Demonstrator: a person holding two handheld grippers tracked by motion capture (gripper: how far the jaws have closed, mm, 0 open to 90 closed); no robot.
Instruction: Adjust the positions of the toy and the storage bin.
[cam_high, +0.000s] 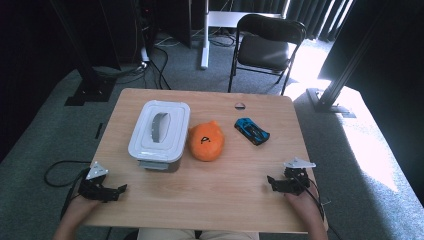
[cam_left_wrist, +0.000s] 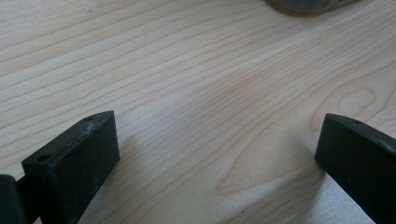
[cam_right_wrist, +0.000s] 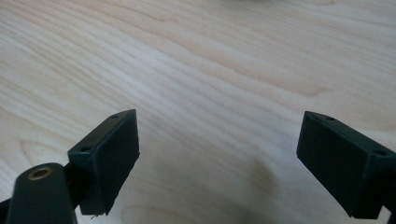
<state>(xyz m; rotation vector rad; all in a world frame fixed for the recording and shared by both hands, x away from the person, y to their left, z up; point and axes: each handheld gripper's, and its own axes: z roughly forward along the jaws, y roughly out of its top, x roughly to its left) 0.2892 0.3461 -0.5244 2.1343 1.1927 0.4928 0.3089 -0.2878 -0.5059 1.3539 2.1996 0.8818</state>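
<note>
On the wooden table stand a white lidded plastic box with a grey handle, an orange plush toy just right of it, and a blue toy car farther right. My left gripper rests at the table's front left corner, open, its jaws wide apart over bare wood. My right gripper rests near the front right, also open with nothing between its jaws. Both point toward the table's middle.
A small dark round object lies near the table's far edge. A black folding chair and a white desk leg stand beyond the table. Cables trail on the grey carpet at left.
</note>
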